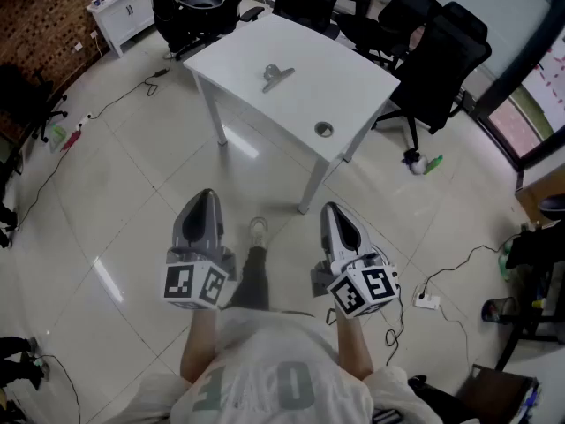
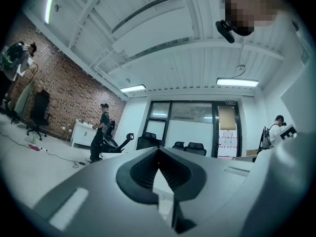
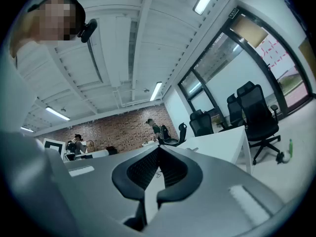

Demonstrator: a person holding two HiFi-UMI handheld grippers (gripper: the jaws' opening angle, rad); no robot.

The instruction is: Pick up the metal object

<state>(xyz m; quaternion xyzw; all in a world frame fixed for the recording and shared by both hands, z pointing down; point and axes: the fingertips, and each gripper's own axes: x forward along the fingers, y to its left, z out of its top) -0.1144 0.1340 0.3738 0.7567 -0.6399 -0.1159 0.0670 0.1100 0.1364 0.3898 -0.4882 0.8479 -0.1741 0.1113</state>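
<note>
A metal clip-like object [image 1: 276, 76] lies on the white table [image 1: 256, 56] ahead, far from both grippers. My left gripper [image 1: 204, 198] and right gripper [image 1: 330, 210] are held close to the body above the floor, well short of the table, jaws pointing forward. Each has its jaws closed tip to tip with nothing between them. In the left gripper view the left gripper [image 2: 158, 150] points up at the room. In the right gripper view the right gripper [image 3: 158, 150] shows the white table [image 3: 222, 139] beyond it.
A round hole [image 1: 324, 129] sits near the table's front corner. Black office chairs [image 1: 437, 56] stand behind and right of the table. Cables and a power strip [image 1: 426, 301] lie on the tiled floor at right. People stand by a white cabinet [image 1: 124, 11] at the back left.
</note>
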